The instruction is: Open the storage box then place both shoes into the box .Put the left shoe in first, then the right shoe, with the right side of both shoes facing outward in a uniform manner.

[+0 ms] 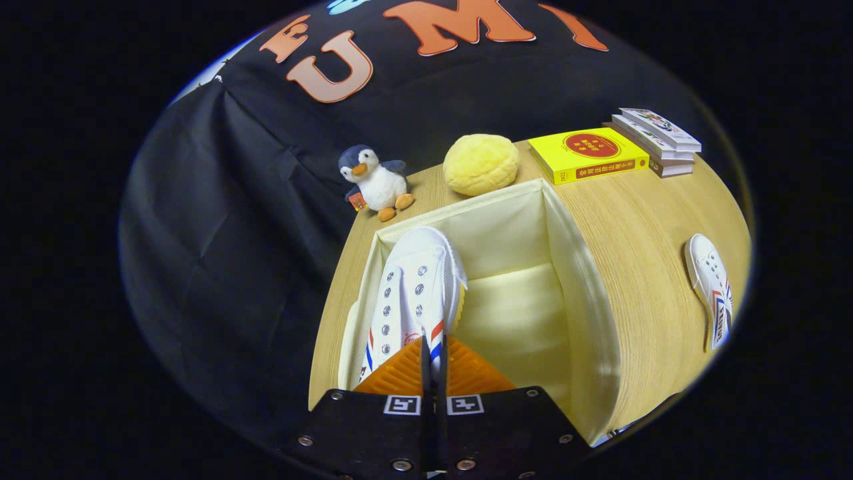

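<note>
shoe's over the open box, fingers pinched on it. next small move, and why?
Probably lower it a bit further and then release. The gripper is shut on the held shoe, which hangs inside the storage box near one wall; the other shoe waits on the table.

The storage box is open, a cream fabric-lined cube with upright walls, sitting on the wooden table. 1 white lace-up shoe with red and blue side stripes hangs inside it, toe pointing toward 12 o'clock, near the wall at 9 o'clock. The other matching shoe lies on the table well apart, at 3 o'clock from the box.
</note>
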`<state>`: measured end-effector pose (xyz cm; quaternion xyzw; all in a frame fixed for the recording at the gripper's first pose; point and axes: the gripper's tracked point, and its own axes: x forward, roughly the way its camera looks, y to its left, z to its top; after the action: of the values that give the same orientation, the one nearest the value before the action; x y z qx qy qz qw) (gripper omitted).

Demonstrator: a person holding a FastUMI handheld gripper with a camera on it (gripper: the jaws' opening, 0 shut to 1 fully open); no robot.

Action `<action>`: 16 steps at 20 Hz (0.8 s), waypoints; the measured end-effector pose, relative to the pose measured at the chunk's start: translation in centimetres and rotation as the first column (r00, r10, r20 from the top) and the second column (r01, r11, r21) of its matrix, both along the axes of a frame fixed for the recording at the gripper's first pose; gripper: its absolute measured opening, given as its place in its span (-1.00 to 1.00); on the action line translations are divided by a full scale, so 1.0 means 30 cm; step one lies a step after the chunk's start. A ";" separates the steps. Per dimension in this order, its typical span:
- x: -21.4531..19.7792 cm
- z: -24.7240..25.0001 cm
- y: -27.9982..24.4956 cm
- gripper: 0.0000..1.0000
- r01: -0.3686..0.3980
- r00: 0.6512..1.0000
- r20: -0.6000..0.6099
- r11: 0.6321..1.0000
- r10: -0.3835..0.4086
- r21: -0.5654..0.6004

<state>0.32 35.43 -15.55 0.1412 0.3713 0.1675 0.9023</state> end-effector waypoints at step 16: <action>0.013 0.137 -0.075 0.97 -0.046 0.994 0.097 0.999 0.045 0.009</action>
<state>0.72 33.19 -11.44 0.1296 0.3293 0.1968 0.9143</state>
